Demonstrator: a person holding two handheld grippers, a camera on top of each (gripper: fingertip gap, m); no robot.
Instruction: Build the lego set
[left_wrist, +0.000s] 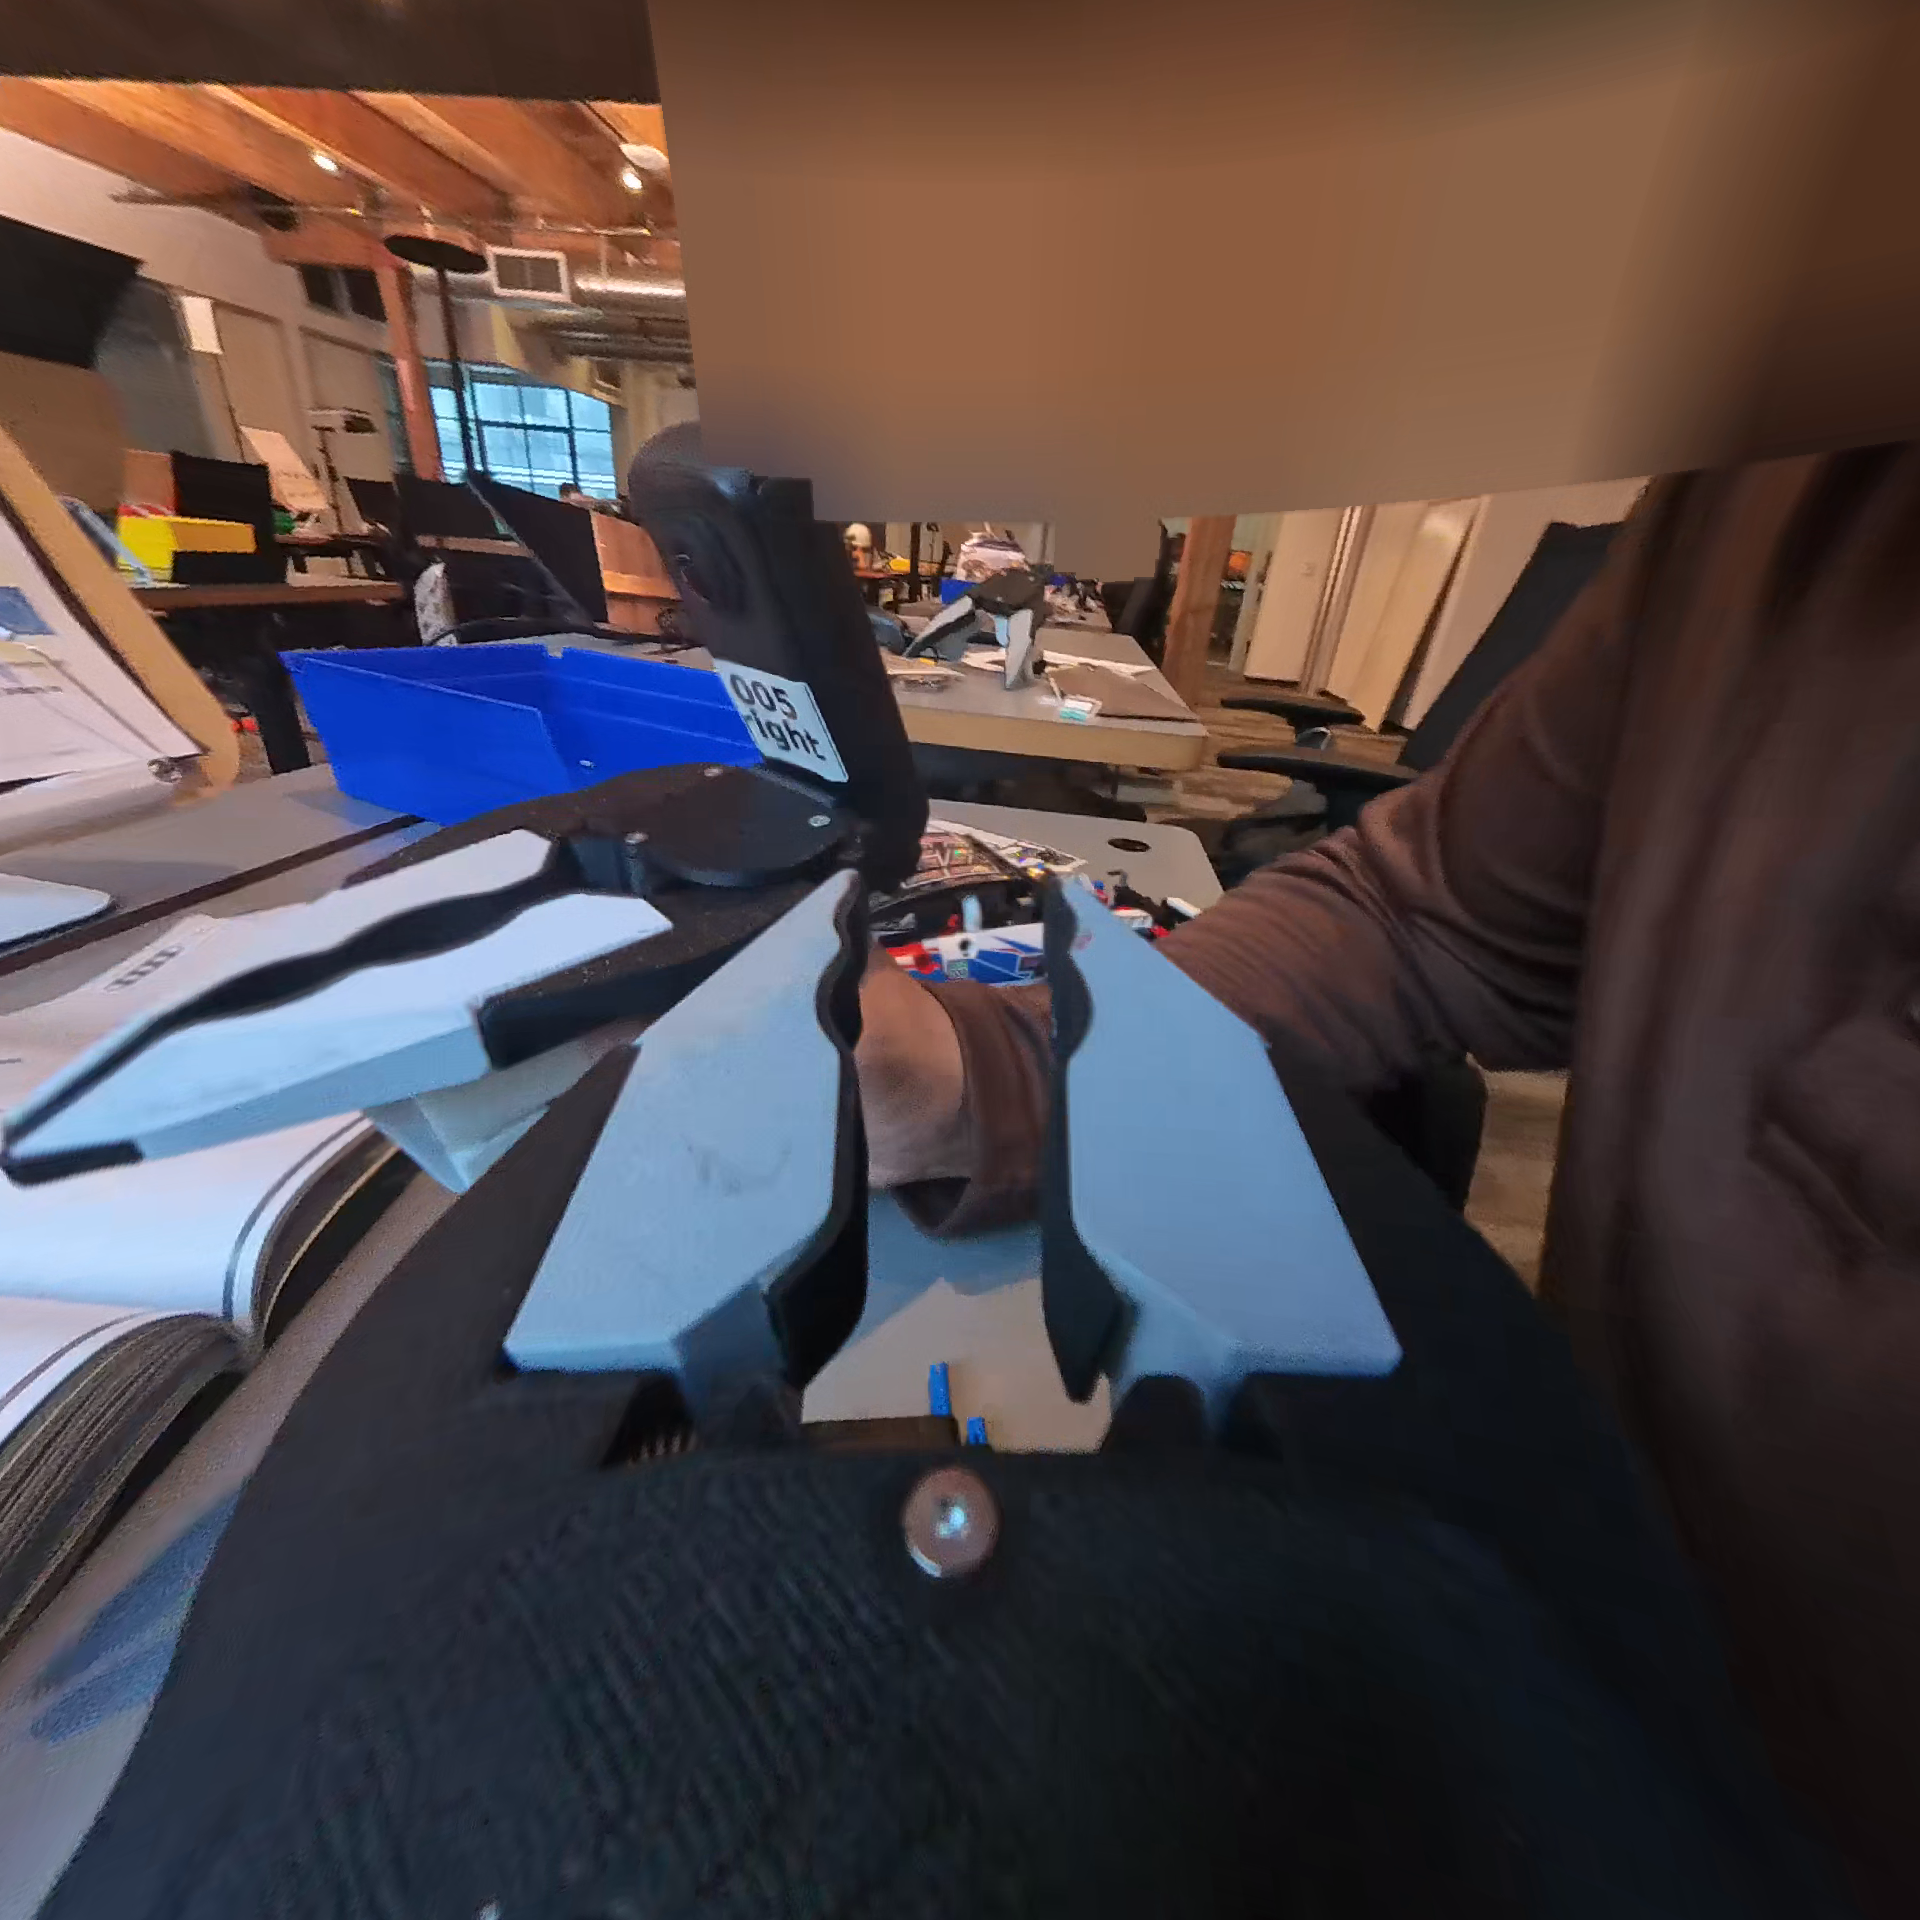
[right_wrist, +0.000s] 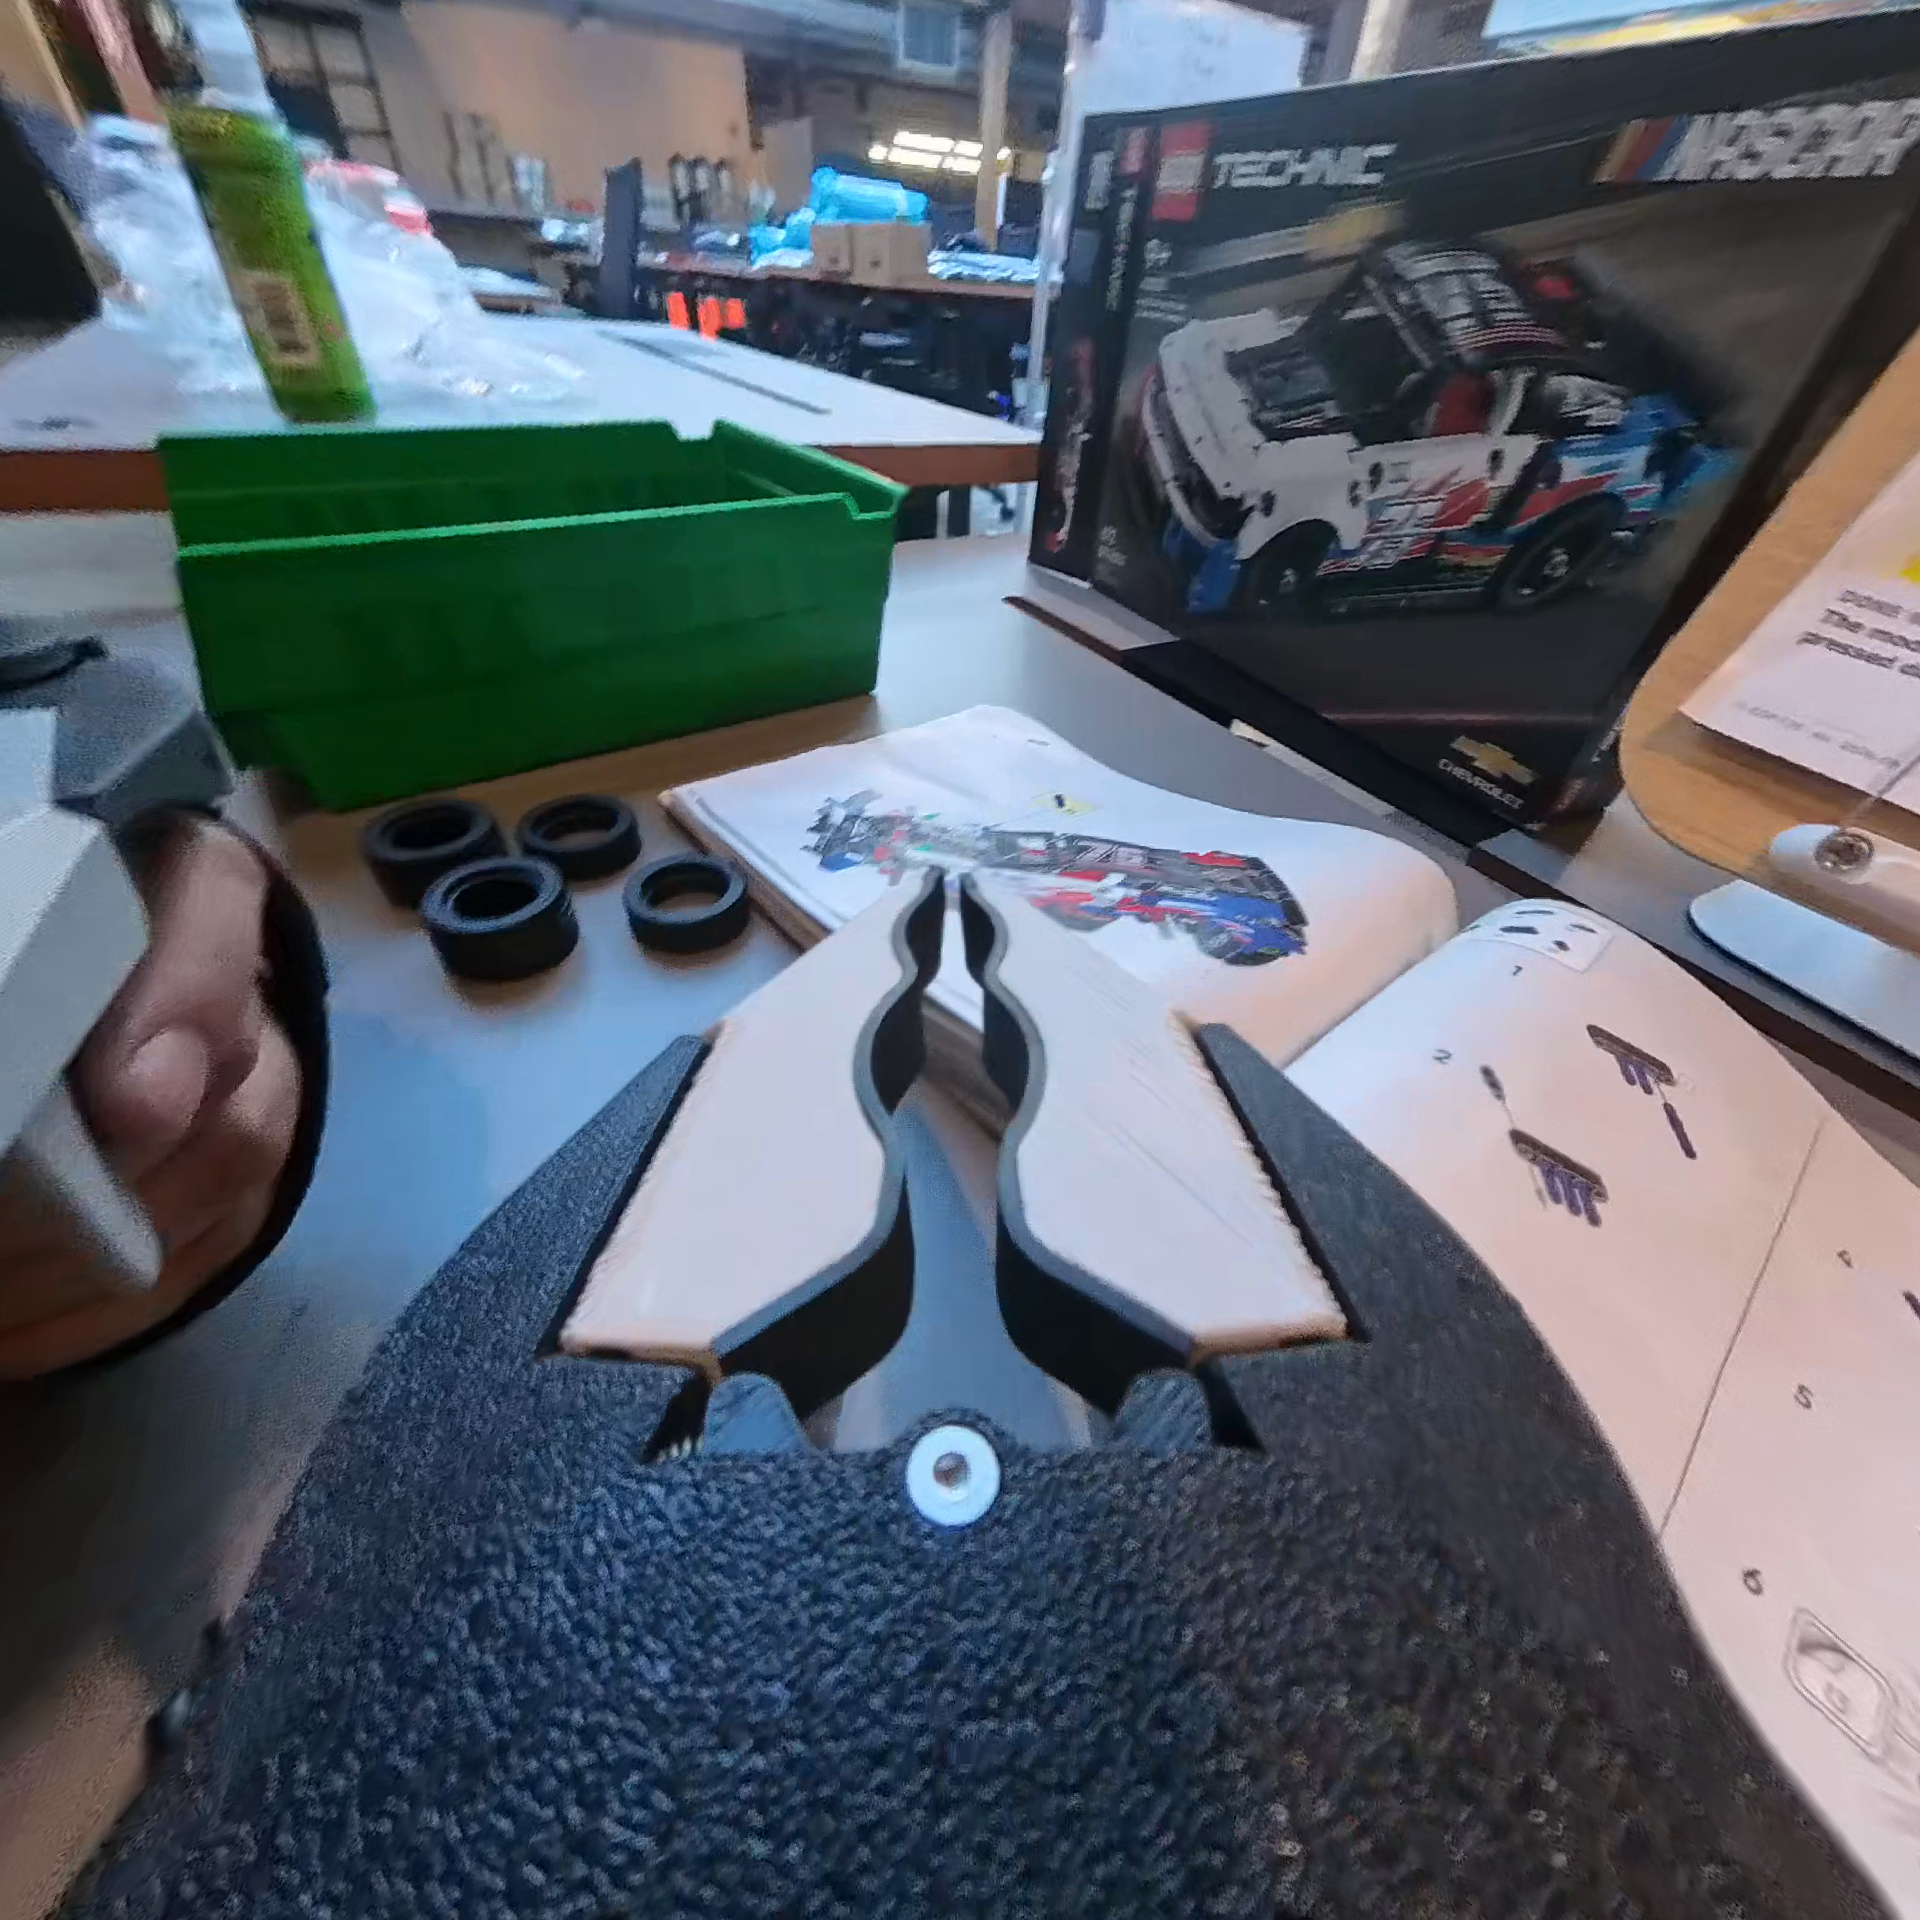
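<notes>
In the left wrist view my left gripper (left_wrist: 954, 891) is open and empty, held above the table and pointing at a person's hand (left_wrist: 914, 1081) in a brown sleeve. Past its tips lies a heap of red, white and blue Lego parts (left_wrist: 982, 951), partly hidden. My right gripper (left_wrist: 68, 1143) crosses the view at the left, jaws together. In the right wrist view my right gripper (right_wrist: 951, 883) is shut on nothing, above the open instruction book (right_wrist: 1091, 821). Several black tyres (right_wrist: 499, 909) lie on the table to its left.
A green bin (right_wrist: 520, 592) stands behind the tyres, with a green bottle (right_wrist: 270, 239) farther back. The Lego box (right_wrist: 1455, 436) stands at the right, next to a paper sheet on a stand (right_wrist: 1829, 644). A blue bin (left_wrist: 488, 717) sits behind the right gripper. The gap from one gripper's tips to the other's is roughly 15 cm.
</notes>
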